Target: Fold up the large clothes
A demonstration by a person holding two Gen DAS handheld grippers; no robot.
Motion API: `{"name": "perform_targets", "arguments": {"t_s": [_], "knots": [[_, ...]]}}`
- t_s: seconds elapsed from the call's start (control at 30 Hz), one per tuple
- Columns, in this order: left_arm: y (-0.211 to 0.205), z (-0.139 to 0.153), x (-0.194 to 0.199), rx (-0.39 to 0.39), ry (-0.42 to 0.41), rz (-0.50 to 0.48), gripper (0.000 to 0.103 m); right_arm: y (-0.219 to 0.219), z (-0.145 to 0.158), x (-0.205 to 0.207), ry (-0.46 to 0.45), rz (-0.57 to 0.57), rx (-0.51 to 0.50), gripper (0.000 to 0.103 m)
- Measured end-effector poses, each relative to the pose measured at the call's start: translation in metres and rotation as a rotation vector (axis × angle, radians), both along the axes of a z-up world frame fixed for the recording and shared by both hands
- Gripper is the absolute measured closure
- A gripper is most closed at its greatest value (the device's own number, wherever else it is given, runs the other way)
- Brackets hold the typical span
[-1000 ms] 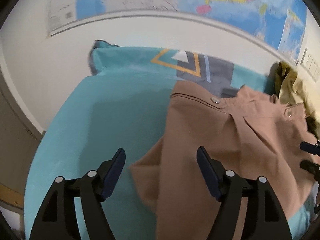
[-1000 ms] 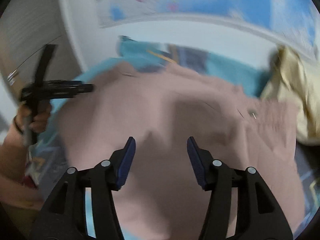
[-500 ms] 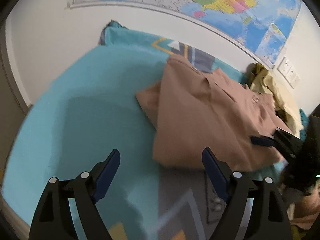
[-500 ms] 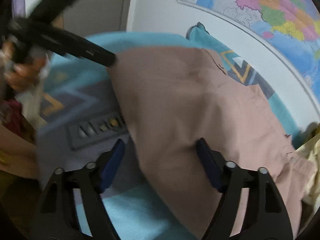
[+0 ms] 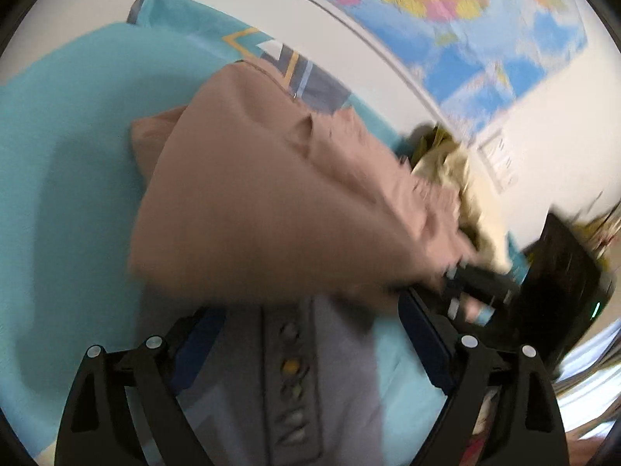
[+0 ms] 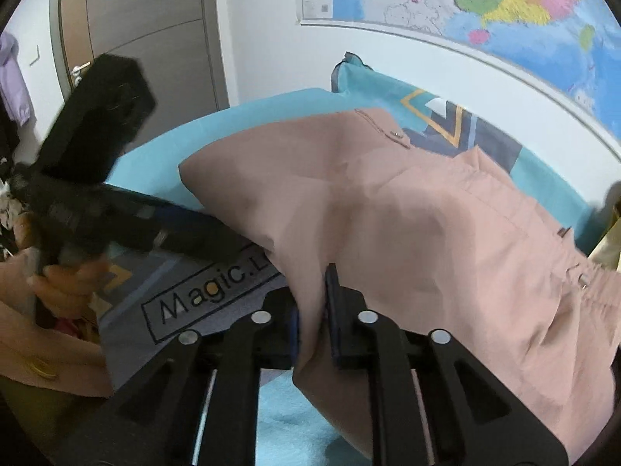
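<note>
A large tan garment [image 5: 271, 202] lies partly folded on the teal bedcover [image 5: 66, 163]. It also fills the right wrist view [image 6: 407, 209]. My right gripper [image 6: 312, 310] is shut on the garment's near edge and lifts a fold of it. The right gripper shows in the left wrist view [image 5: 477, 283], blurred, at the garment's right edge. My left gripper [image 5: 310, 345] is open and empty, just before the garment's near edge. In the right wrist view the left gripper [image 6: 186, 233] reaches the garment's left edge from the left.
A yellowish pile of clothes [image 5: 454, 171] lies at the bed's far right. A map [image 6: 485, 4] hangs on the wall behind. A grey door [image 6: 147, 35] stands left of the bed. The cover's grey patch [image 6: 209, 295] bears lettering.
My right gripper has shut on the garment's near edge and lifted it. My left gripper has moved in toward the garment's near left edge, still open.
</note>
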State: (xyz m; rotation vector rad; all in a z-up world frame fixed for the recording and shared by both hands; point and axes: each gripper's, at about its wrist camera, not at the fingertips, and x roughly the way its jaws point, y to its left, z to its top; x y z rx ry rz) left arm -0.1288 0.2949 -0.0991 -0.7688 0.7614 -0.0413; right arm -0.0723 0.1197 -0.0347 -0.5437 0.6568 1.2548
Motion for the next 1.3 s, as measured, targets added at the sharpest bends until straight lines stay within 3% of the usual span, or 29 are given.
{"name": "perform_targets", "arguments": {"t_s": [0.03, 0.13, 0.33, 0.47, 0.5, 0.53, 0.67, 0.73, 0.8, 0.87, 1.13, 1.2, 1.27, 1.3], "knots": [[0.005, -0.004, 0.005, -0.063, -0.015, 0.011, 0.016, -0.002, 0.0, 0.001, 0.013, -0.006, 0.002, 0.084], [0.009, -0.003, 0.012, -0.128, -0.051, 0.033, 0.013, -0.018, 0.003, 0.002, 0.078, -0.041, 0.034, 0.072], [-0.003, 0.0, 0.034, -0.098, -0.019, 0.018, 0.014, -0.101, 0.026, 0.015, 0.287, -0.103, 0.2, 0.047], [-0.015, 0.001, 0.055, -0.011, 0.024, 0.0, 0.021, -0.185, 0.033, 0.044, 0.407, -0.312, 0.313, 0.036], [-0.014, 0.001, 0.06, 0.004, 0.037, -0.001, 0.029, -0.215, 0.032, 0.054, 0.438, -0.396, 0.354, 0.036], [-0.012, 0.001, 0.061, 0.009, 0.045, 0.006, 0.036, -0.236, 0.03, 0.061, 0.467, -0.456, 0.386, 0.035], [-0.005, -0.001, 0.065, 0.01, 0.065, 0.021, 0.044, -0.306, 0.008, 0.083, 0.555, -0.689, 0.467, 0.029], [-0.008, 0.001, 0.068, 0.04, 0.071, 0.011, 0.043, -0.312, -0.006, 0.094, 0.597, -0.757, 0.451, 0.028], [-0.009, 0.002, 0.071, 0.049, 0.079, 0.018, 0.04, -0.308, -0.017, 0.108, 0.641, -0.746, 0.447, 0.028], [-0.01, 0.003, 0.075, 0.065, 0.083, 0.018, 0.038, -0.292, -0.019, 0.119, 0.625, -0.724, 0.414, 0.028], [-0.023, 0.007, 0.092, 0.128, 0.073, -0.02, 0.016, -0.219, -0.017, 0.159, 0.639, -0.503, 0.319, 0.028], [-0.026, 0.007, 0.097, 0.159, 0.077, -0.019, 0.016, -0.208, -0.016, 0.163, 0.648, -0.488, 0.306, 0.028], [-0.025, 0.007, 0.101, 0.182, 0.087, 0.005, 0.026, -0.197, -0.017, 0.165, 0.655, -0.442, 0.296, 0.03], [-0.024, 0.007, 0.102, 0.192, 0.101, 0.021, 0.038, -0.192, -0.019, 0.166, 0.656, -0.424, 0.29, 0.037]]}}
